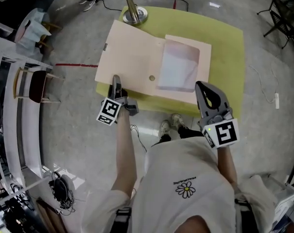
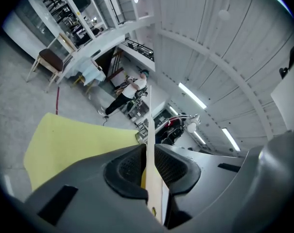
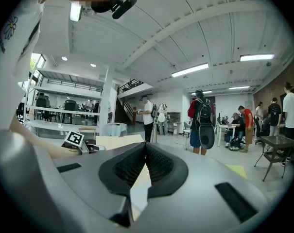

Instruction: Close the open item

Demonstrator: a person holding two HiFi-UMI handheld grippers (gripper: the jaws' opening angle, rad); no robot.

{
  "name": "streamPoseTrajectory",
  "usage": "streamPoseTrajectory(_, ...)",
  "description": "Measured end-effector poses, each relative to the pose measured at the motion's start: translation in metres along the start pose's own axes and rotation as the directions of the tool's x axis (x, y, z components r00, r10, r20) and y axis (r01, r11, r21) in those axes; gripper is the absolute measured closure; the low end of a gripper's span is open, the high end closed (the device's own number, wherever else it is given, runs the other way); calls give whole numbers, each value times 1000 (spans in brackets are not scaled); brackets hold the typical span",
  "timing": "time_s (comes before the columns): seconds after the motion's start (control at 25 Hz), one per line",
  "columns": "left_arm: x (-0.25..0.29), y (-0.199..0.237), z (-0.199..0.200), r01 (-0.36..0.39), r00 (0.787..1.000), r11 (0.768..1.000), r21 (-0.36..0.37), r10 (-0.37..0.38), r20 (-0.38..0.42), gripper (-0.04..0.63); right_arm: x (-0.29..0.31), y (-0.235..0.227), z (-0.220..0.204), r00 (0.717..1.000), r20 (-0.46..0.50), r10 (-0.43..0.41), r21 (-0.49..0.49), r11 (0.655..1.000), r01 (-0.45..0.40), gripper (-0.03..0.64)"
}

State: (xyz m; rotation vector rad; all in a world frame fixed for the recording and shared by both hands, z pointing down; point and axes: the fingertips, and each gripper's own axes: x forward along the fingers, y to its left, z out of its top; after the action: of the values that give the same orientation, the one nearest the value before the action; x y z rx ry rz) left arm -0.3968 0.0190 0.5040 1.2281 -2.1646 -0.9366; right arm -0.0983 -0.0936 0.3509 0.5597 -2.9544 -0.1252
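A flat pale-pink box [image 1: 183,67] lies open on the yellow table [image 1: 229,47], with white paper in its tray. Its wide lid [image 1: 132,57] is folded out flat to the left and has a small round hole near the front. My left gripper [image 1: 116,81] is at the lid's near left edge. In the left gripper view the thin lid board [image 2: 149,130] runs upright between the pads, and the left gripper [image 2: 149,154] is shut on it. My right gripper [image 1: 201,85] hovers at the box's near right corner. Its jaws meet with nothing between them in the right gripper view [image 3: 146,147].
A metal stand [image 1: 134,14] with a round base sits at the table's far left corner, touching the lid. A chair [image 1: 37,86] and white shelving stand to the left. Cables cross the floor. Several people [image 3: 201,123] stand across the room.
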Motion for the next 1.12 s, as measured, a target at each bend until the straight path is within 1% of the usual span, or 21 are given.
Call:
streamPoseTrajectory(0.08, -2, -2, 3, 0, 1000, 1000, 14, 0, 1, 566, -2, 3, 3, 1000, 0, -8, -5, 1000, 8, 604)
streamPoseTrajectory(0.2, -5, -6, 6, 11, 1000, 998, 54, -11, -6, 575, -3, 4, 4, 1000, -1, -15, -7, 1000, 15, 604)
streamPoseTrajectory(0.32, -2, -13, -2, 14, 1000, 991, 132, -11, -20, 578, -4, -4, -5, 1000, -11, -20, -8, 1000, 20, 604)
streamPoseTrajectory(0.44, 0, -29, -11, 34, 999, 975, 222, -30, -23, 578, -5, -11, -13, 1000, -12, -25, -1, 1000, 25, 604)
streamPoseTrajectory(0.52, -2, -44, -13, 59, 998, 954, 294, -55, -24, 580, -6, -12, -13, 999, -10, -30, 2, 1000, 30, 604)
streamPoseTrajectory(0.68, -9, -80, -19, 107, 994, 897, 428, -101, -37, 578, -9, -12, -10, 999, -7, -38, 2, 999, 38, 604)
streamPoseTrajectory(0.84, -16, -111, -32, 154, 988, 829, 538, -139, -68, 578, -11, -13, -13, 999, -12, -47, 4, 999, 47, 604)
streamPoseTrajectory(0.96, -20, -135, -42, 199, 980, 761, 617, -170, -106, 578, -12, -14, -13, 998, -18, -58, 10, 998, 58, 604)
streamPoseTrajectory(1.12, -25, -164, -59, 253, 967, 658, 709, -199, -161, 578, -13, -18, -13, 997, -24, -74, 15, 997, 74, 604)
